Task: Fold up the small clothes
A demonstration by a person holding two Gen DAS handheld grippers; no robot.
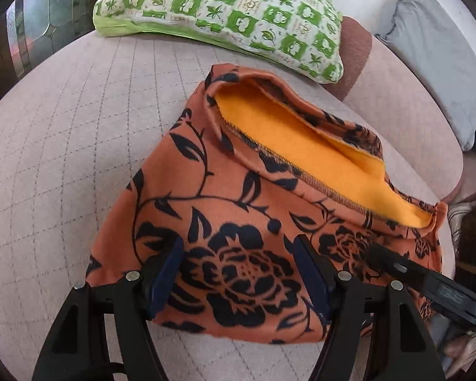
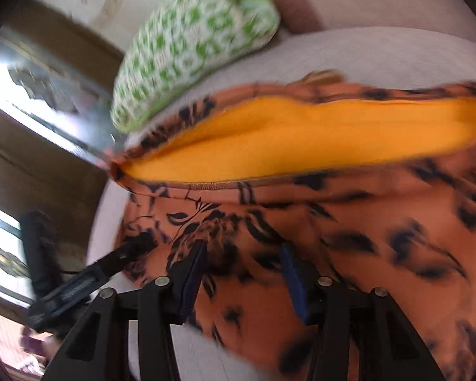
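Both tongs [image 1: 238,273] [image 2: 242,274] gape over orange garment [image 1: 254,216] on quilted bed [image 1: 79,133].

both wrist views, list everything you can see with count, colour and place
garment: one, orange with black floral print, yellow-orange lining showing at its open edge, lying on the bed
pillow: one, green and white pattern, beyond the garment
bed cover: one, pale pink, quilted, under everything
grey cushion: one, far right in the left wrist view
left gripper: one, black with blue pads, open over the garment's near edge
right gripper: one, black with blue pads, open over the garment
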